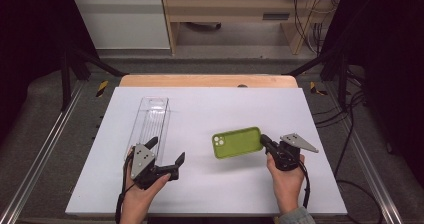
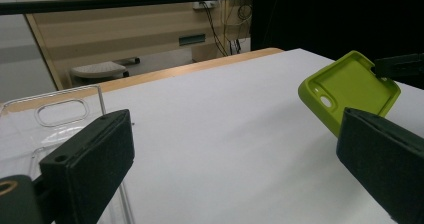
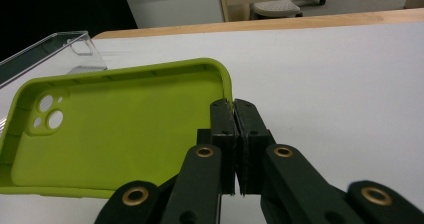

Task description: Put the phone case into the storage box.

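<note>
Your right gripper [image 1: 263, 140] pinched the green phone case's [image 1: 238, 142] edge; your left gripper [image 1: 166, 151] stood spread beside the clear box [image 1: 152, 115].

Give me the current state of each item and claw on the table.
Green phone case: hollow side up, one end lifted, its wall pinched by the right claw.
Clear box: empty, lying on the table, untouched.
Right claw: shut on the case wall.
Left claw: open, holding nothing.
</note>
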Available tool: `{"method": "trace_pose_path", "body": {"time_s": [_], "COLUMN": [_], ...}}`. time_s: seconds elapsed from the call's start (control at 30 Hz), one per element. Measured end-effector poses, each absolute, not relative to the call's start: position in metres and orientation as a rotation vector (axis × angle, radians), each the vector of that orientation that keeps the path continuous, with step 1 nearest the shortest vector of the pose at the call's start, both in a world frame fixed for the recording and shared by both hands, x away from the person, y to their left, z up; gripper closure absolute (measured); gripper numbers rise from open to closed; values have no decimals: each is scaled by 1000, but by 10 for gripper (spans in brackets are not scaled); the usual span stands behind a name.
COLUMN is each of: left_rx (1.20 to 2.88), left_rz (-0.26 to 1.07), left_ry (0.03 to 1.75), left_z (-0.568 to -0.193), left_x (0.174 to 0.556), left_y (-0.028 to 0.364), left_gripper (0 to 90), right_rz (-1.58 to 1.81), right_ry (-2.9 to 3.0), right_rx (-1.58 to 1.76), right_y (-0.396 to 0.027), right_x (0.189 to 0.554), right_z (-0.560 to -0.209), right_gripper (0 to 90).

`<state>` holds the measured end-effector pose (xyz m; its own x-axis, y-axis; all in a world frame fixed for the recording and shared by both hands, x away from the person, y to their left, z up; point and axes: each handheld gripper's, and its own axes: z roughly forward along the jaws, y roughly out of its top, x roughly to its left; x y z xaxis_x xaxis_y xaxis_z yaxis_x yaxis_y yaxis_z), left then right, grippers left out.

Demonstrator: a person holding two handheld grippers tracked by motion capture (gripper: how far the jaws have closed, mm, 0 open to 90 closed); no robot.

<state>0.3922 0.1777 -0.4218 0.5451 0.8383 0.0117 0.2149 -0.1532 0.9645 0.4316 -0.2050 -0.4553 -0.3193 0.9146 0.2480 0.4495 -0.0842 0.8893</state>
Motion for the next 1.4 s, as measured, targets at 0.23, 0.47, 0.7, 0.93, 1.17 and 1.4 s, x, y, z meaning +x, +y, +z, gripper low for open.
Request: {"method": "trace_pose_path", "body": {"time_s": [0.23,0.47,0.7,0.93,1.17,1.4], "left_rx": [1668,1681,1685,1699,1735,1777], "left_rz": [694,677,645,610,595,578], "left_ry": [919,898,903,921,953,974], "left_z": [-420,-419,-419,-421,-429,-436], "left_x": [394,395,397,399,400,401], "left_y": [169,154,142,124,104,89], "left_gripper": [23,25,46,117,245,320], "right_rz": [1401,1409,1414,1427,1442,1452], "right_ry": [1744,1741,1739,1733,1721,1712], "right_rx": [1468,1438,1417,1400,1386,1383], "right_y": [-204,-199,-193,-189,-188,-190], "right_x": [432,430,428,426,424,423], "right_z": [-455,-454,-453,-452,-451,-450], "right_gripper": [884,884,884,884,884,884]}}
